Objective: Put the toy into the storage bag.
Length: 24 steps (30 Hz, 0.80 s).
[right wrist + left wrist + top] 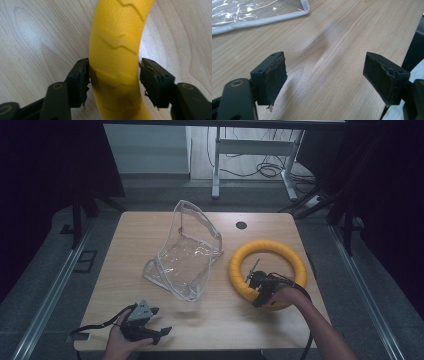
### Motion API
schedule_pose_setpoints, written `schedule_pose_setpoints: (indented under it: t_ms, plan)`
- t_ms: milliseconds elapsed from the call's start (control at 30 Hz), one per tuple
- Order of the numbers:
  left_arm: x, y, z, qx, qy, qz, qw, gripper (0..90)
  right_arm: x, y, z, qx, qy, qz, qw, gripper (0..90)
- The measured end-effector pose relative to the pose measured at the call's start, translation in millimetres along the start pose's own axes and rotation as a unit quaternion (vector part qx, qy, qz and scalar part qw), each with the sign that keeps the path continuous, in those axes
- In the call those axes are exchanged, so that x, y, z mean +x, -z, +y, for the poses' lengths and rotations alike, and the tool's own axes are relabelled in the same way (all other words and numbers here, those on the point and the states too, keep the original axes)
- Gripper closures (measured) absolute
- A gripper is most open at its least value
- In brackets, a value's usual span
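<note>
We find the right gripper straddling the yellow ring at the table's right; whether its pads press stays unclear. Left gripper gapes, empty.

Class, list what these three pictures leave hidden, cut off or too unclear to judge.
- Right gripper view: whether the right hand-held gripper already presses the yellow ring; shadow hides the contact.
- High view: the ring's near arc, covered by that gripper and hand.
- Left gripper view: the clear bag, cut off by the top edge.
</note>
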State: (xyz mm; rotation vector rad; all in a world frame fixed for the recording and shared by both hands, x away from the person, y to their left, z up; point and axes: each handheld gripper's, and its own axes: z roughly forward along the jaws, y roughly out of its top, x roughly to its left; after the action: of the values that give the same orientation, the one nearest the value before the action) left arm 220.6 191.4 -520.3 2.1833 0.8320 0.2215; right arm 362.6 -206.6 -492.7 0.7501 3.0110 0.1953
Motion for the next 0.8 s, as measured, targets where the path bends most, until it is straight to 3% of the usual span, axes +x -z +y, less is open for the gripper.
schedule_pose_setpoints:
  t_ms: [200,300,600,800]
  plan:
    - [0.1,-0.4,-0.2,0.001,-0.001,0.000,1.0000,18.8,-1.0,-6.4,5.2,0.020,0.011,0.007,0.9997,48.2]
    - [-0.1,-0.4,-0.2,0.001,-0.001,0.000,1.0000,18.7,-1.4,-7.8,7.2,0.027,0.017,0.016,0.9994,49.2]
    - [-0.3,-0.2,-0.3,0.001,-0.001,0.000,1.0000,18.7,-1.8,-7.9,13.0,0.052,0.037,0.017,0.9978,51.0]
    - [-0.3,-0.7,-0.3,0.001,-0.001,0.000,1.0000,18.7,-3.8,-3.8,11.3,0.034,0.037,0.020,0.9985,51.4]
